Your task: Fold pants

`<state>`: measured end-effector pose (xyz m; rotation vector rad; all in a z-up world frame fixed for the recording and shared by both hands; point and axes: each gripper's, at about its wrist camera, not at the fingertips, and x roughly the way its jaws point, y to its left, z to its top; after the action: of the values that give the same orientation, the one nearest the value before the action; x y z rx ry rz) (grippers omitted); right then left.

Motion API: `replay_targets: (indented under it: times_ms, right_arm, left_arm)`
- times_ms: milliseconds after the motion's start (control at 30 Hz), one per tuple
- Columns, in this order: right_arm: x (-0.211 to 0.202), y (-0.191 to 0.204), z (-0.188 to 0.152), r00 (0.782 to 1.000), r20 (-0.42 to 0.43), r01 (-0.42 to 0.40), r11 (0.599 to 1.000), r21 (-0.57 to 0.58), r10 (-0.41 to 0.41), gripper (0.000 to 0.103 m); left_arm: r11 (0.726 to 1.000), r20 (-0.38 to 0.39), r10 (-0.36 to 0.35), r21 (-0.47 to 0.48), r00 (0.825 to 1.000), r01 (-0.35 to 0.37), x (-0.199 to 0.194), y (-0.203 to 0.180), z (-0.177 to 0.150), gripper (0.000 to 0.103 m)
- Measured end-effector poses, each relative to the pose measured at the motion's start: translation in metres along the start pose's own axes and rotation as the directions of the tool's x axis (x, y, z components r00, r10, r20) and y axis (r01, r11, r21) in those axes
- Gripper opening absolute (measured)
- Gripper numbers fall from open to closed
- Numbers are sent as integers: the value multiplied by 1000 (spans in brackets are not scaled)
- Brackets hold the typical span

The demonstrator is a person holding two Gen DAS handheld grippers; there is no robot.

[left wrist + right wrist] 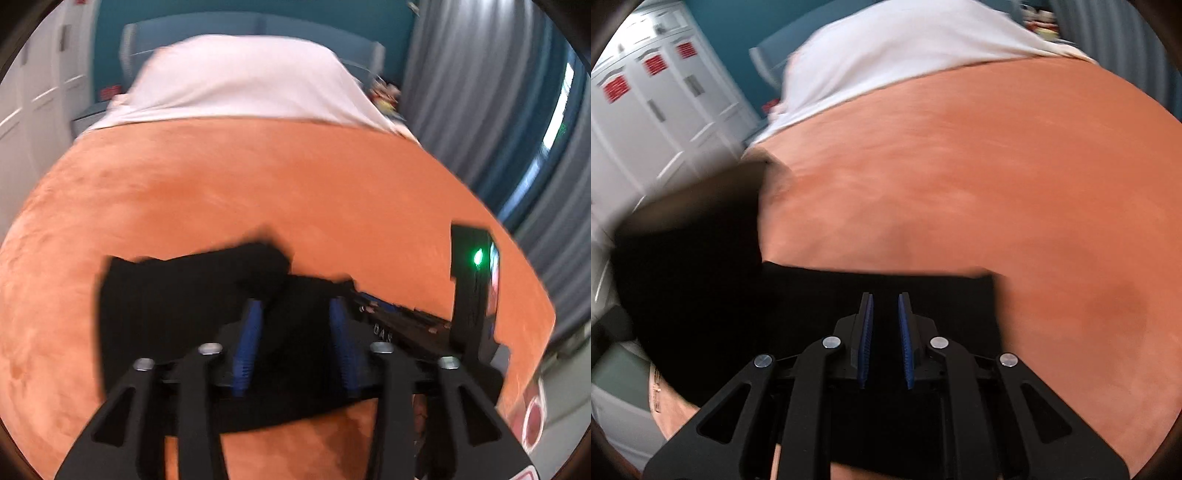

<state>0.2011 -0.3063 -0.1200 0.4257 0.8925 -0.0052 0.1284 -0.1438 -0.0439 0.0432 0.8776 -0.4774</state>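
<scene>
Black linkage arms fill the bottom of both wrist views, each ending in a pair of blue ribbed pads. The left tool (295, 306) stands with its pads clearly apart, and the black pants (177, 295) lie beneath and beyond them; a dark fold of the cloth rises just past the left pad, but the pads do not press on it, so this tool has hold of nothing. The right tool (885, 299) has its pads much closer, with a narrow gap between them. Only black shows in that gap, and whether cloth is pinched there or merely lies underneath cannot be told from this view.

The pants rest on the orange blanket (258, 184) that covers the bed, near its close edge. In the left wrist view they spread as a dark, roughly flat shape to the left of the tool, with a bunched lump at their far edge. In the right wrist view they form a wide band with a fairly straight far edge, and a blurred dark mass extends up and to the left of it. Also in the left wrist view, the other tool's body reaches in from the right, carrying an upright black block with a green light (478, 256).

Beyond the blanket lies a white sheet (240, 81) across the head of the bed. Farther still are a teal wall (184, 14), grey curtains (480, 74) on the right, and white cabinet doors (665, 96) on the left.
</scene>
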Motion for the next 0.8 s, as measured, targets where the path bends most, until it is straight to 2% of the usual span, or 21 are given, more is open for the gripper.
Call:
replay_targets:
  times_ms: [67, 133, 167, 200, 267, 300, 367, 400, 433, 467, 567, 633, 667, 700, 733, 767, 800]
  right_arm:
    - [-11, -28, -9, 1000, 3, 31, 999, 40, -31, 15]
    - [-24, -47, -13, 999, 7, 40, 997, 67, -40, 16]
    - [-29, -54, -14, 999, 9, 33, 996, 81, -33, 17]
    - [-40, -62, -15, 1000, 13, 6, 995, 103, -7, 19]
    - [-52, -64, -14, 998, 17, -69, 989, 133, 67, 43]
    - [-56, -67, -15, 996, 17, -92, 987, 132, 91, 48]
    - [-45, -44, -5, 983, -29, -177, 980, 87, 180, 60]
    - [-37, -32, -3, 978, -58, -197, 978, 66, 201, 65]
    - [-27, -18, 0, 975, -90, -203, 979, 35, 205, 72]
    - [-18, -8, 1, 973, -113, -203, 979, 11, 203, 73]
    - [22, 22, 3, 957, -210, -211, 977, -28, 200, 73]
    - [48, 36, -2, 953, -259, -170, 985, -37, 155, 72]
    - [53, 44, -6, 956, -259, -157, 985, -66, 135, 60]
    - [52, 50, -8, 963, -251, -129, 987, -99, 101, 54]
    - [48, 60, -9, 965, -248, -123, 983, -135, 86, 32]
    - [44, 65, -6, 962, -247, -149, 980, -130, 114, 31]
    - [29, 74, 0, 968, -210, -167, 976, -140, 136, 29]
  left_arm:
    - [989, 2, 39, 141, 999, -39, 9, -40, -18, 45]
    - [973, 22, 52, 224, 998, -55, 4, -63, -32, 45]
    - [972, 23, 36, 233, 999, -40, 0, -67, -38, 45]
    - [974, 10, 27, 223, 1000, -28, -1, -65, -41, 46]
    - [985, -30, 14, 174, 999, -8, -5, -47, -45, 51]
    - [992, -54, 17, 127, 998, -10, -7, -32, -48, 53]
    - [997, -95, 63, 52, 993, -58, -7, -2, -49, 56]
    - [994, -125, 110, -8, 986, -112, -7, 21, -51, 56]
    - [989, -141, 127, -54, 982, -135, -9, 37, -52, 56]
    - [979, -158, 139, -126, 978, -160, -12, 63, -53, 56]
    - [945, -171, 203, -225, 964, -239, -23, 109, -55, 56]
    - [920, -176, 286, -222, 942, -322, -32, 133, -58, 56]
    - [915, -179, 307, -212, 935, -342, -33, 137, -58, 56]
    - [910, -184, 328, -203, 927, -362, -35, 145, -60, 56]
    - [907, -190, 330, -207, 925, -366, -37, 152, -62, 56]
    - [905, -196, 328, -216, 924, -367, -42, 154, -64, 56]
    - [904, -196, 320, -230, 927, -361, -44, 157, -65, 56]
